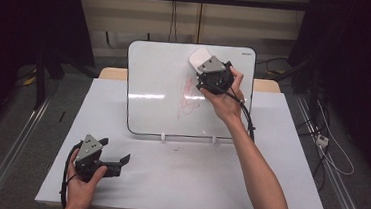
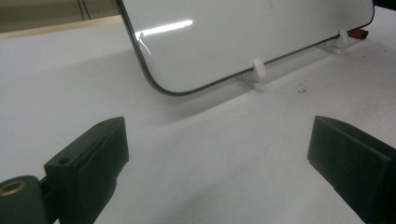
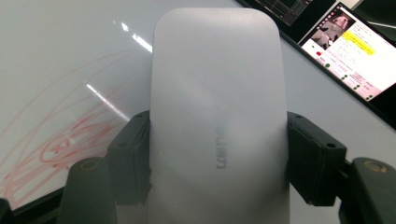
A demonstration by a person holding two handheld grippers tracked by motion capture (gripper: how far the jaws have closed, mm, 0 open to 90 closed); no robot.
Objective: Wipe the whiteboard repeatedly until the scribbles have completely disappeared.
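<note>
Two grippers, two different jobs. Nearest you, your left gripper (image 1: 114, 158) sits low over the bare white table (image 1: 192, 185) with its jaws spread wide and nothing between them; it looks parked there, out of the way and pointed toward the board's lower edge. Farther off, the whiteboard (image 1: 155, 82) leans back on its small white clips (image 1: 163, 136), tilted so its face meets you. Your right gripper (image 1: 202, 65) is raised to the upper right part of the board, its jaws clamped on the long sides of a white eraser (image 3: 217, 107), gripped so the flat pad can face the surface. Red scribbles (image 1: 188, 97) lie just below and left of it, likely what you mean to wipe.
</note>
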